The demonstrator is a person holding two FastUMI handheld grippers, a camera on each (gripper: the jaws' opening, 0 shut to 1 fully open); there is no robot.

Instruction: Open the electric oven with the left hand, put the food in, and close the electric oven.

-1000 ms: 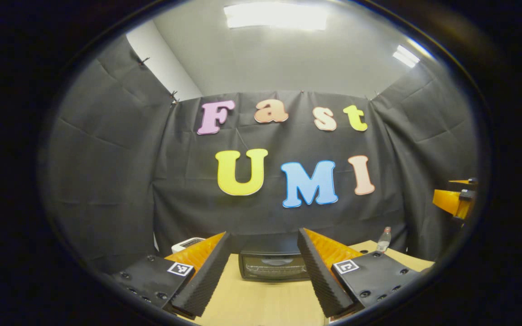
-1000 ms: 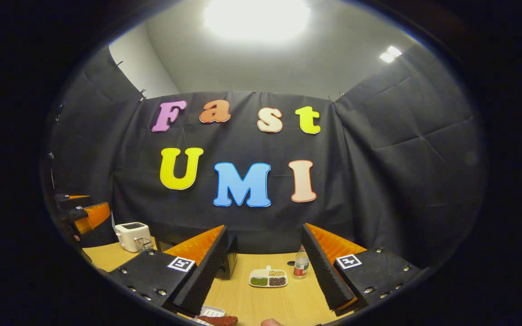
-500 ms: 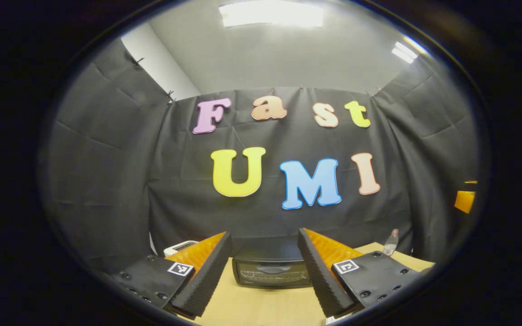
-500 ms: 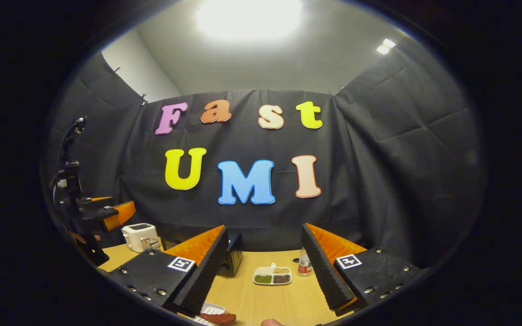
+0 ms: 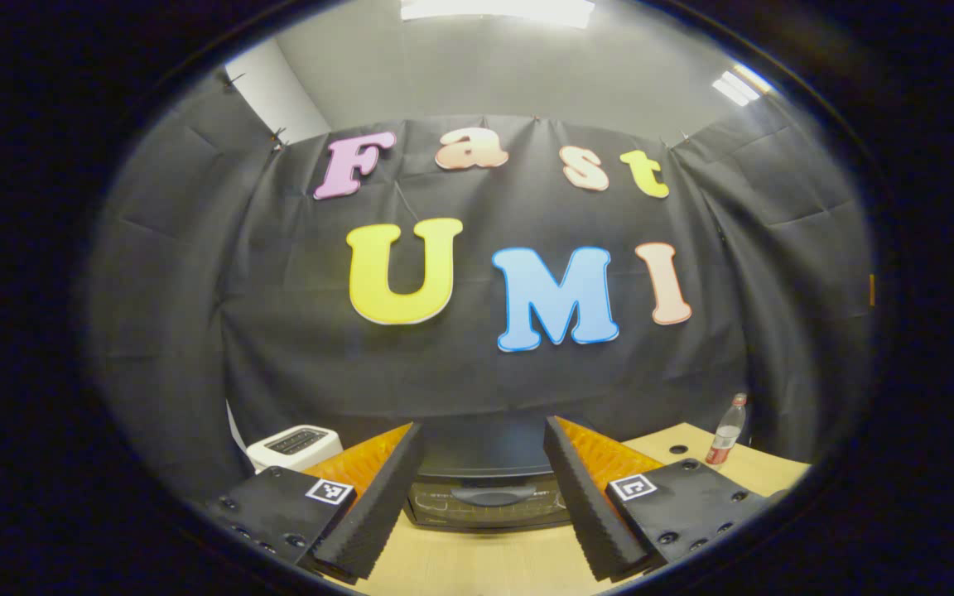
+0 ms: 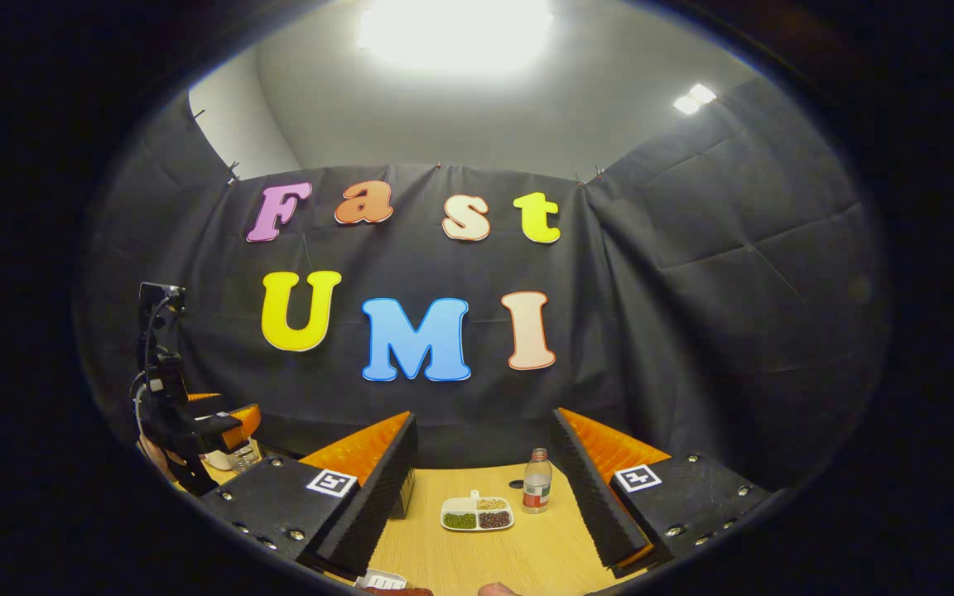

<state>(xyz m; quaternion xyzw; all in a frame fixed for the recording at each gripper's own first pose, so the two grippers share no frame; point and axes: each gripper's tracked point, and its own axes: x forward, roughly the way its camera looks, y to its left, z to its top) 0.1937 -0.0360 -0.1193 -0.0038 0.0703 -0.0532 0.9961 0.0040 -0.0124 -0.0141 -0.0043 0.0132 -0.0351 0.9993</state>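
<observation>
The black electric oven stands with its door shut and its handle facing me, straight ahead between the fingers of my left gripper, which is open and holds nothing. Its near corner peeks out beside a finger in the right gripper view. My right gripper is open over the wooden table. At the bottom edge of that view, a reddish-brown piece of food lies on a small white tray. The left gripper shows far left there, in a hand.
A white toaster stands left of the oven. A plastic bottle and a divided white dish with green, tan and dark fillings sit mid-table. A bottle cap lies by the bottle. A fingertip shows at the bottom edge.
The left gripper has moved closer to the oven, which now looks larger between its fingers. In the right gripper view the left gripper has advanced toward the oven. Both stayed open.
</observation>
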